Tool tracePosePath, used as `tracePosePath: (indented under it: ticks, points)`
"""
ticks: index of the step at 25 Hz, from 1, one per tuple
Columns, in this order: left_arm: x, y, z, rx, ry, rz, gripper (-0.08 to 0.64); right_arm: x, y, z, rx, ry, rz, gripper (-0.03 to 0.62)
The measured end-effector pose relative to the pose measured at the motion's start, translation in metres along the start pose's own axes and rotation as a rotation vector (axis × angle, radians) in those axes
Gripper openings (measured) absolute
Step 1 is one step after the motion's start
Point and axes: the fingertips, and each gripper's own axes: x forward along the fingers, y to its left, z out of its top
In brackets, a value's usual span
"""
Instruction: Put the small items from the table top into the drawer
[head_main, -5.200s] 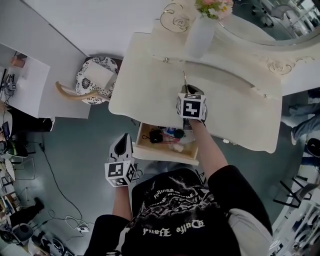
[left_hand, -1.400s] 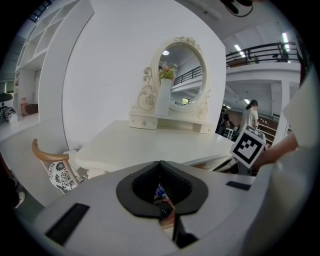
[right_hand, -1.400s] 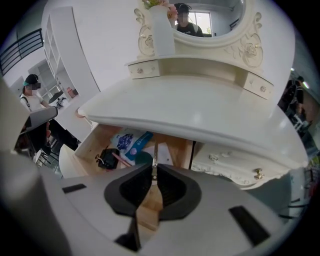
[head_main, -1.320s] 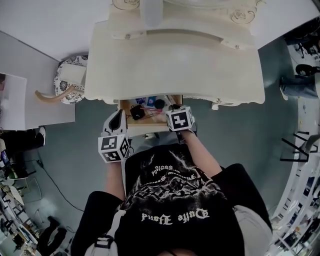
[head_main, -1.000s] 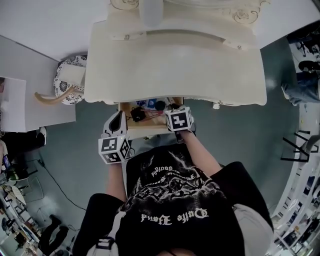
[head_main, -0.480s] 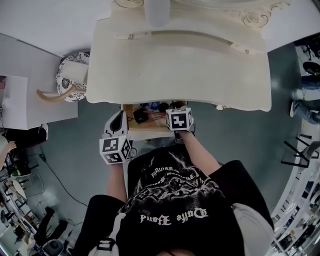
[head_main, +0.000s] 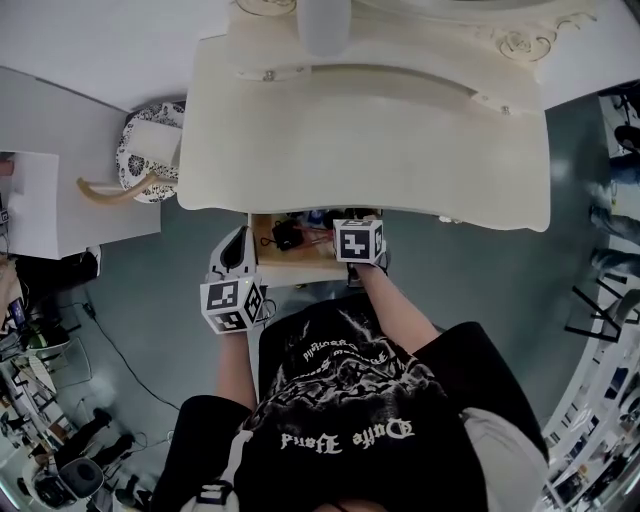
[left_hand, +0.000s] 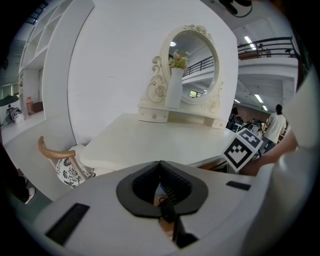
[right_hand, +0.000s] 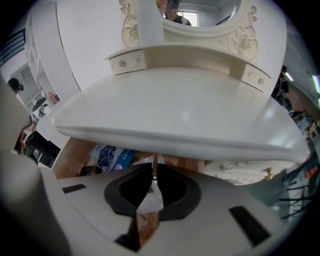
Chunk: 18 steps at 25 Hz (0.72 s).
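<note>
The cream dressing table has its wooden drawer pulled out under the front edge. Inside lie a black item and a blue packet. My right gripper hangs over the drawer's right part and points steeply down. It is shut on a thin stick-like tool, whose tip pokes out past the jaws. Its marker cube hides the jaws in the head view. My left gripper stays just left of the drawer, shut, with nothing in it.
A patterned stool with a curved wooden back stands left of the table. A white vase and an oval mirror stand at the table's back. A white desk is further left. A person stands far off.
Since five seconds ago my right gripper has come off the table top with the thin tool and now hangs over the drawer. Over the last second both grippers barely shifted.
</note>
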Motion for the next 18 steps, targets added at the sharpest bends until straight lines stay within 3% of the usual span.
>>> tracePosePath:
  ticks: [3,18]
  points:
    - [0.0,0.0,-0.003,0.002,0.009,0.003,0.015,0.003,0.005,0.009,0.043,-0.019,0.024,0.043]
    - [-0.006,0.008,-0.009,0.009,0.04,0.034,0.015,0.024,-0.004,-0.01,0.204,0.014,-0.042,0.044]
